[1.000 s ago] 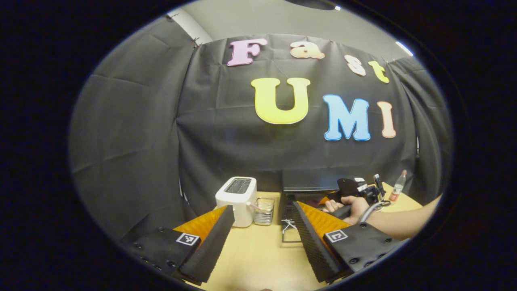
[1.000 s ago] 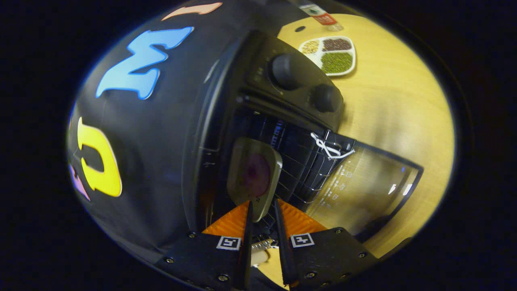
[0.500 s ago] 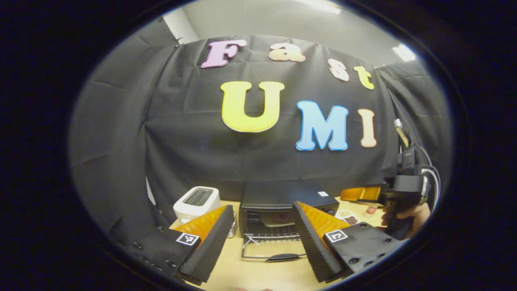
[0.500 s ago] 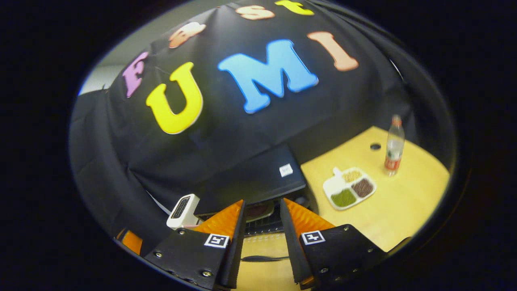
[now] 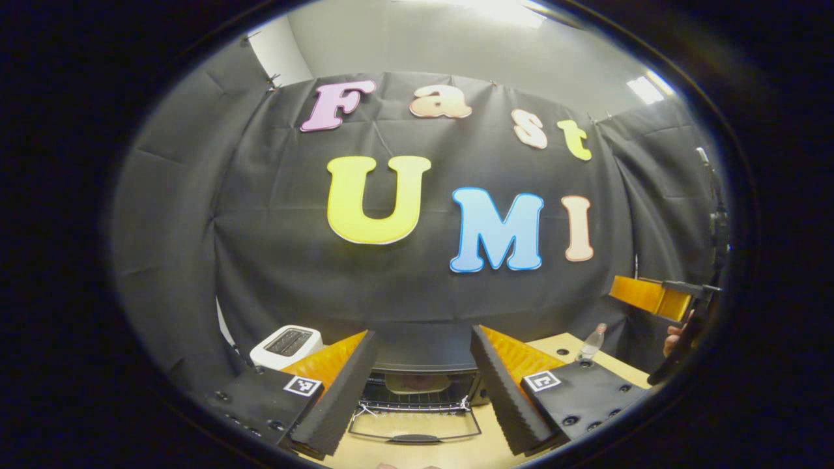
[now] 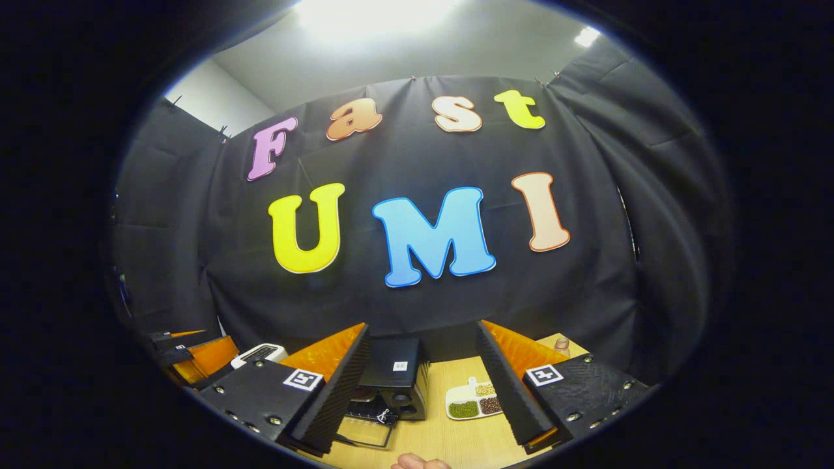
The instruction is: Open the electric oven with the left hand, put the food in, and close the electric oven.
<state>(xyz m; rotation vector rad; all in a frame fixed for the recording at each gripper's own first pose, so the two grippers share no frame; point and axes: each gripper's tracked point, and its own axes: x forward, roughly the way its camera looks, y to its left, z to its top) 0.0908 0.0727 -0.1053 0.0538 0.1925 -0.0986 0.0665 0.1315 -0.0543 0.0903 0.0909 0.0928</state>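
One step looks left: the electric oven (image 5: 420, 365) stands at the back of the desk (image 6: 449, 443) against the booth wall, its glass door (image 5: 415, 425) folded down flat toward the front edge, and a plate with the food (image 5: 417, 383) sits on the rack inside. The door is hinged at the bottom, stiff and probably light enough to swing, yet the glass is hard and slick — the dark handle bar (image 5: 414, 438) on its front lip seems the sensible hold, lifted from beneath in an arc.

The left tool (image 5: 417, 391) hangs above the front of the desk with its fingers spread wide and nothing between them, the open door showing in the gap. The right tool (image 6: 417, 384) is likewise spread and empty, held high toward the right side.

A white toaster (image 5: 287, 342) stands just left of the oven; to its right a divided dish of beans (image 6: 474, 400), then a bottle (image 5: 589, 344) near the back right corner. The desk before the door is bare, so the upward swing has room.
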